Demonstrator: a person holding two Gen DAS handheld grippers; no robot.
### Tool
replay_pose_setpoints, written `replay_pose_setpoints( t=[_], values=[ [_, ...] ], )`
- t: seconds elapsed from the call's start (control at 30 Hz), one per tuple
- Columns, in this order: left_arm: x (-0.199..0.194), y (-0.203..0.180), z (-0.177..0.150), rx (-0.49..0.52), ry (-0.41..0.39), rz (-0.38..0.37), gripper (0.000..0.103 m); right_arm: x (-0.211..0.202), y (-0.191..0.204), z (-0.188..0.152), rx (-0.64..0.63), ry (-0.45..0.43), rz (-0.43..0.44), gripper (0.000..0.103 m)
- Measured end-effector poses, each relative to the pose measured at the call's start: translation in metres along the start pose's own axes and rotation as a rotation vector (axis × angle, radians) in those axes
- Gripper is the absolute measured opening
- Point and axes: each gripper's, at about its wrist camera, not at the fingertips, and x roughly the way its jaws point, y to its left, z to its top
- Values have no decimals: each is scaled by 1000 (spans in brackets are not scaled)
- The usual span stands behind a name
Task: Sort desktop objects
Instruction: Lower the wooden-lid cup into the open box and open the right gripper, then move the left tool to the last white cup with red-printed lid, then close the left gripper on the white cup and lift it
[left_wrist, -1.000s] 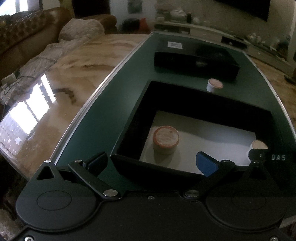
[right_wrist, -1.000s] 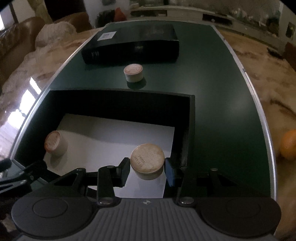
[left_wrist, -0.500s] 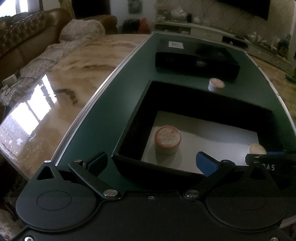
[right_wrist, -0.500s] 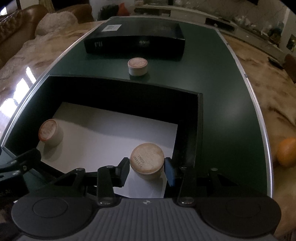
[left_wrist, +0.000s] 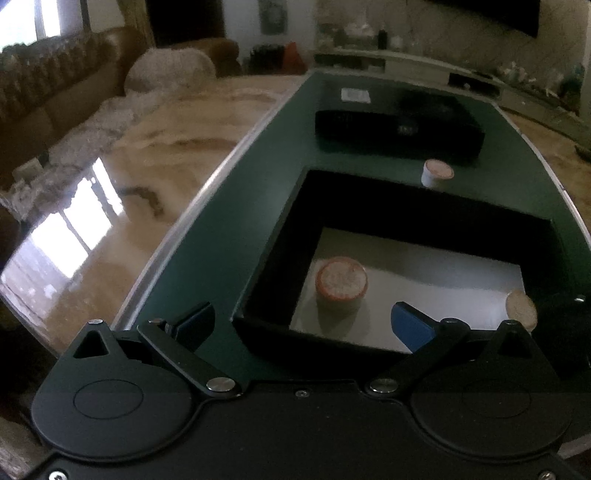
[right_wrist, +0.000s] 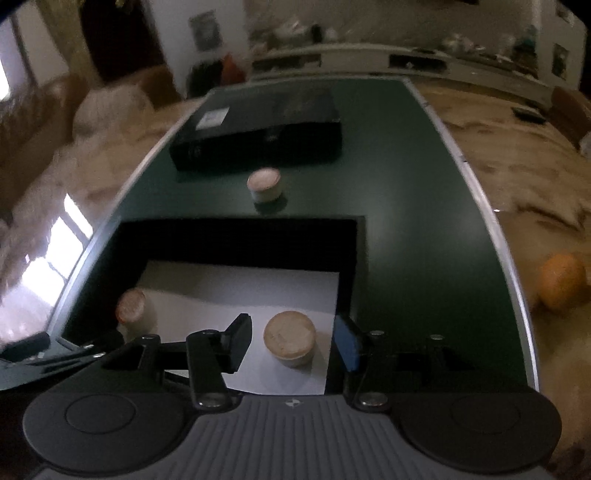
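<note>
Right wrist view, blurred: my right gripper (right_wrist: 293, 341) stands wide around the tan jar (right_wrist: 290, 338) resting inside the black tray (right_wrist: 240, 236), clear of both fingers, while my left gripper (left_wrist: 303, 321) gapes empty over the tray's near wall.

Marbled surface (right_wrist: 524, 155), green mat (right_wrist: 406, 192) on it, orange (right_wrist: 561, 286) on the marble just beside the mat

From my feed, I'm over a glossy marble table (left_wrist: 122, 206) with window glare on it. Past its far-left corner sits a brown leather sofa (left_wrist: 55, 96); beyond its far end, a long white low cabinet (right_wrist: 406, 61) runs along the wall.
</note>
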Motion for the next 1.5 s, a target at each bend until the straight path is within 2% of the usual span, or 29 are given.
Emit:
replay_pose_setpoints(
  t=[0.1,0.2,0.33,0.47,0.57,0.7,0.8,1.03,1.17,1.3,1.4,1.5],
  values=[
    [-11,-6,12,10,-24,-23,103,-15,-14,-7,65,-26,5,63],
    [-15,-21,32,44,-25,-59,103,-26,-25,-16,94,-40,-1,65],
    [-5,-47,65,106,-30,-61,103,-33,-38,-29,123,-40,-6,66],
    [16,-81,94,171,-38,-54,103,-33,-50,-37,178,-37,-13,68],
    [38,-99,113,171,-14,-81,102,-29,-56,-42,209,-20,-8,68],
    [72,-118,133,171,24,-78,98,-23,-62,-44,202,-8,-32,68],
    [102,-125,140,164,79,-94,89,-20,-69,-42,214,-7,-34,68],
    [146,-133,147,172,133,-79,85,-8,-78,-41,222,5,-48,68],
    [155,-135,147,141,147,-122,84,-7,-79,-39,226,1,-45,68],
    [161,-143,146,147,145,-129,84,-4,-80,-37,230,-2,-43,68],
    [165,-145,146,134,149,-132,79,-3,-80,-37,237,0,-43,68],
    [169,-146,147,125,151,-129,70,-4,-82,-37,245,2,-39,68]
  ],
)
